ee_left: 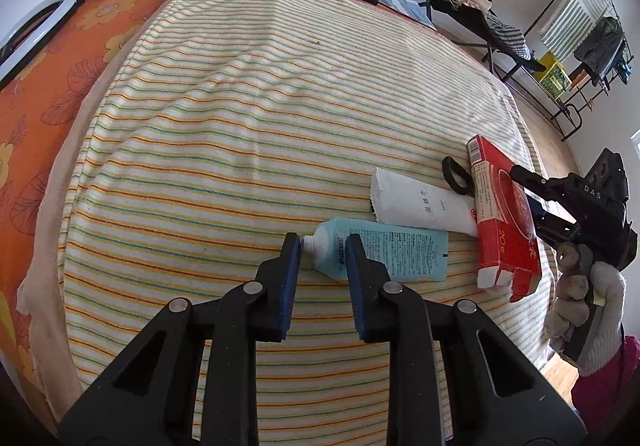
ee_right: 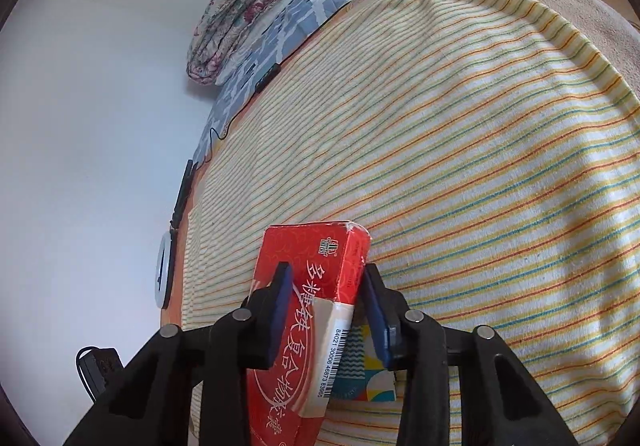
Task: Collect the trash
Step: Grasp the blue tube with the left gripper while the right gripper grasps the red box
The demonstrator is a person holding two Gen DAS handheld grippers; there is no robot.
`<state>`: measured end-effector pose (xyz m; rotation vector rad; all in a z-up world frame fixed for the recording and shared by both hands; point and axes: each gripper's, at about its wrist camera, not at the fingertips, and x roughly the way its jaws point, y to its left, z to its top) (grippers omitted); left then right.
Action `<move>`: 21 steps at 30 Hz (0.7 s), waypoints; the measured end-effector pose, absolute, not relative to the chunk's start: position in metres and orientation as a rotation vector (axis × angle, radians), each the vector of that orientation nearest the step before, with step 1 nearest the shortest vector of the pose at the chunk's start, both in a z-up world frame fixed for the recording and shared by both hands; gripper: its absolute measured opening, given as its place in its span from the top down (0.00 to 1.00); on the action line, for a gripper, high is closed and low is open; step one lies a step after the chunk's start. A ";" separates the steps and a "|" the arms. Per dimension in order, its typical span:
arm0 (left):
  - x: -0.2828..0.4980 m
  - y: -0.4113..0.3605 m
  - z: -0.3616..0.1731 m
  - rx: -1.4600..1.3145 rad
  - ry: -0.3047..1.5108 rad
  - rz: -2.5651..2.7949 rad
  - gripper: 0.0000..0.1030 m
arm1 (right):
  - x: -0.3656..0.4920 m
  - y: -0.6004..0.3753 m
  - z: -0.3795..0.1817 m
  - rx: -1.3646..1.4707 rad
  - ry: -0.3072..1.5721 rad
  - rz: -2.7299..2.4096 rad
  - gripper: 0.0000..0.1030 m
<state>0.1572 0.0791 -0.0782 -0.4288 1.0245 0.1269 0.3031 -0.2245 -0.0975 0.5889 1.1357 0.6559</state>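
My left gripper [ee_left: 322, 242] stands wide, its blue pads either side of the light-blue plastic tube's [ee_left: 384, 252] neck, so I can pinch its narrow end. A white paper packet [ee_left: 420, 202] lies just beyond. My right gripper [ee_right: 326, 278] straddles the red cardboard box [ee_right: 316, 286] across its width; contact I cannot tell.

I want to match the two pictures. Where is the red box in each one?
Left wrist view: the red box is at the right, on the striped blanket.
Right wrist view: bottom centre, between the right gripper jaws.
Shared landmark: the white ring light.
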 end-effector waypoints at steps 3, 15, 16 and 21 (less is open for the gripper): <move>0.157 0.076 -0.077 -0.396 1.015 0.129 0.78 | 0.303 -0.223 -0.100 0.608 1.147 0.653 0.68; 0.153 0.077 -0.075 -0.393 0.999 0.123 0.79 | 0.294 -0.199 -0.084 0.527 1.132 0.688 0.77; 0.152 0.076 -0.073 -0.387 0.995 0.122 0.79 | 0.291 -0.196 -0.078 0.501 1.114 0.697 0.79; 0.149 0.073 -0.064 -0.366 0.971 0.121 0.81 | 0.275 -0.178 -0.038 0.374 1.007 0.751 0.84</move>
